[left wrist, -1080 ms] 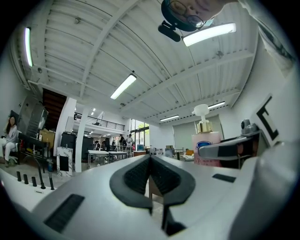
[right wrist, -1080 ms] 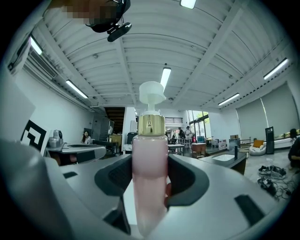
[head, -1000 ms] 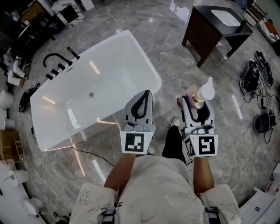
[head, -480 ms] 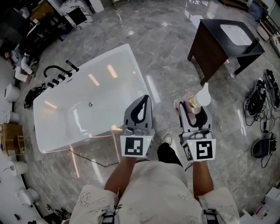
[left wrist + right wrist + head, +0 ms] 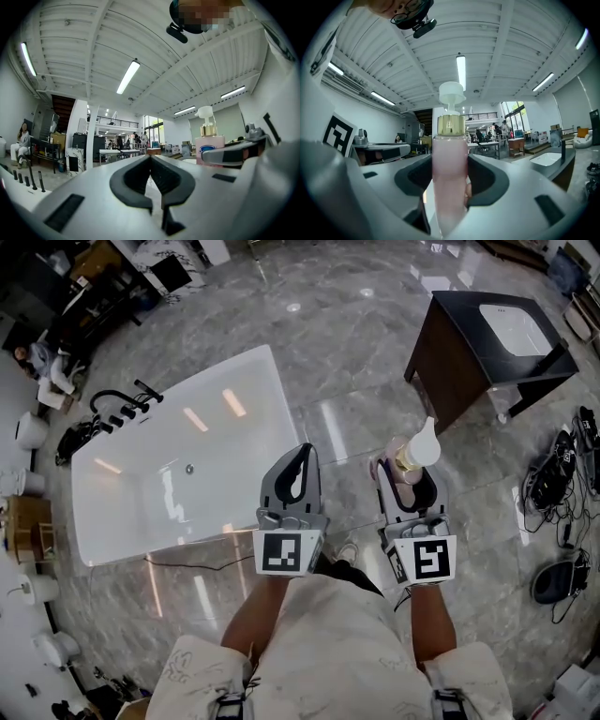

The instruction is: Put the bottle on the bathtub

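A pink pump bottle [image 5: 410, 457] with a gold collar and white pump head stands upright in my right gripper [image 5: 407, 476], whose jaws are shut on its body [image 5: 450, 173]. The same bottle [image 5: 209, 138] shows at the right of the left gripper view. My left gripper [image 5: 298, 465] is held beside it, shut with nothing between its jaws [image 5: 151, 161]. The white bathtub [image 5: 122, 507] lies on the floor to the left and ahead, with black taps [image 5: 120, 401] at its far left end. Both grippers hang above the floor just right of the tub's near corner.
A dark wooden vanity [image 5: 459, 352] with a white basin [image 5: 515, 329] stands ahead on the right. Cables and black gear [image 5: 561, 474] lie on the floor at far right. White fixtures [image 5: 28, 432] line the left edge. The floor is polished grey marble.
The view has shifted: the bathtub sits further left and the vanity closer in. Both grippers keep their pose, the bottle still held upright in the right one.
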`<state>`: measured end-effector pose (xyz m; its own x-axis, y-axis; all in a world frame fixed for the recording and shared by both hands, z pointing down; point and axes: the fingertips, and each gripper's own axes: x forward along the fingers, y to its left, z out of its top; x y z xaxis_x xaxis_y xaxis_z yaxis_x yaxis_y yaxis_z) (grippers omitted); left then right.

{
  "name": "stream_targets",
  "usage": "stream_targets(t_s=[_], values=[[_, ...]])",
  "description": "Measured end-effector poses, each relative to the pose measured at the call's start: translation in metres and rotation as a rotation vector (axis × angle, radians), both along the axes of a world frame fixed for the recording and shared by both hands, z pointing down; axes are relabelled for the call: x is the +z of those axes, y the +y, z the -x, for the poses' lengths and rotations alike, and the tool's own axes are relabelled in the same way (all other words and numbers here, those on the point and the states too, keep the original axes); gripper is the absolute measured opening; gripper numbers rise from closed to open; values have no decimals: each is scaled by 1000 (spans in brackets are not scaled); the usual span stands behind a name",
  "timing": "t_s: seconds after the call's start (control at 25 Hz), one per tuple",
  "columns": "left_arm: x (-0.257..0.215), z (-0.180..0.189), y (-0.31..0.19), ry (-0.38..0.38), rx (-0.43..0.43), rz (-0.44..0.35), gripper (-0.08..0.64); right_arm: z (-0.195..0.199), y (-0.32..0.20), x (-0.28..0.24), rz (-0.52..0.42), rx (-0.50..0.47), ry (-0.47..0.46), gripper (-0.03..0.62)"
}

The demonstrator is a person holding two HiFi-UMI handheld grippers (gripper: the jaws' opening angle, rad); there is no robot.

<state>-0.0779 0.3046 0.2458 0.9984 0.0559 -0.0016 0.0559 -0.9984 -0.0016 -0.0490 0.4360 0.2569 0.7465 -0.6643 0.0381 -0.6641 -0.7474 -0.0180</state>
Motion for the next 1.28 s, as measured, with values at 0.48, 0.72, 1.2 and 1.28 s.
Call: stream_targets(t_s=[0.48,0.72,1.2,1.28], values=[[20,-69,-38,18,-87,26,2,-79,-43,21,22,-79,-6,199],[32,-127,-98,38,-185,48,2,-149,-100,24,76,-153,2,199],[57,-193,-259,39,-493,78,2,-251,-286,37,133,-453,21,199],[56,-195,-275,36,-531,63,2,-259,-308,39,128,-491,19,199]])
